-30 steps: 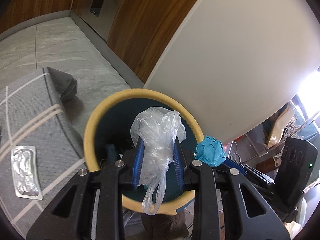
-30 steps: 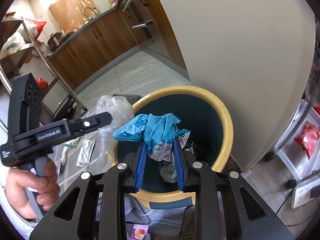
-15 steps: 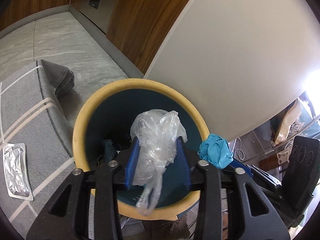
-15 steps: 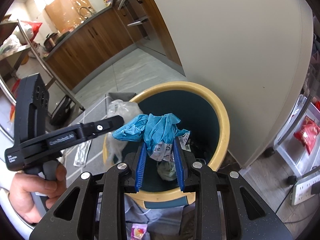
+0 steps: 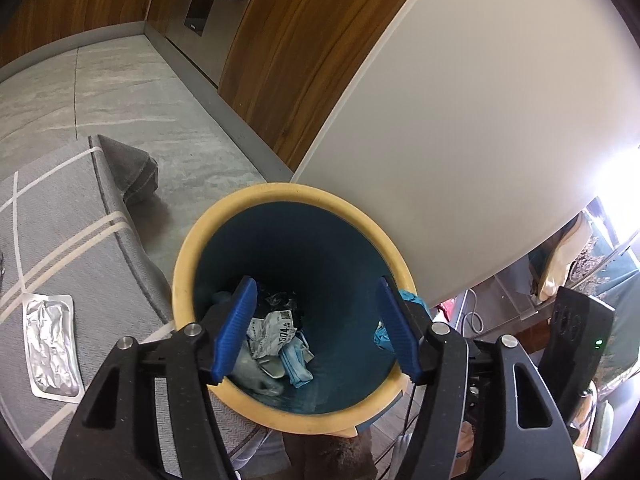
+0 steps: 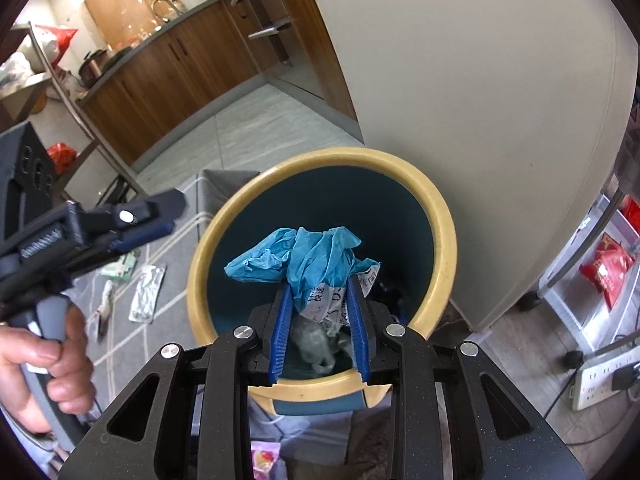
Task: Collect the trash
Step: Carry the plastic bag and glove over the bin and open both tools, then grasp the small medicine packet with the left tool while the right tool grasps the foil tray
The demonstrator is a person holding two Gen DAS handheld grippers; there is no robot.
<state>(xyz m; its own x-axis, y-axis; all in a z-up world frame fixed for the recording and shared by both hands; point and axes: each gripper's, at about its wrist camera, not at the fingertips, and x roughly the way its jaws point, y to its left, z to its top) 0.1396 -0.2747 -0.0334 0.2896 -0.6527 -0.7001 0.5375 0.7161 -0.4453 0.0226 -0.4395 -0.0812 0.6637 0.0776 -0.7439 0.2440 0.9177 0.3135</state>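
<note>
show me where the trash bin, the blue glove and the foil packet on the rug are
trash bin (image 5: pixel 182 280), left wrist view, yellow rim, left side.
blue glove (image 6: pixel 312 256), right wrist view, crumpled middle above the tool's pads.
foil packet (image 5: pixel 50 346), left wrist view, centre of its silver face.

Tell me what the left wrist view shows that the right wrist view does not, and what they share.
Only the left wrist view shows the left gripper from behind, its jaws opening with nothing between them, and the crumpled trash on the bin's bottom.

Only the right wrist view shows the right gripper shut on the crumpled blue glove with printed paper, and the hand holding the left gripper.

Both show the yellow-rimmed dark teal bin and the silver foil packet on the grey rug.
</note>
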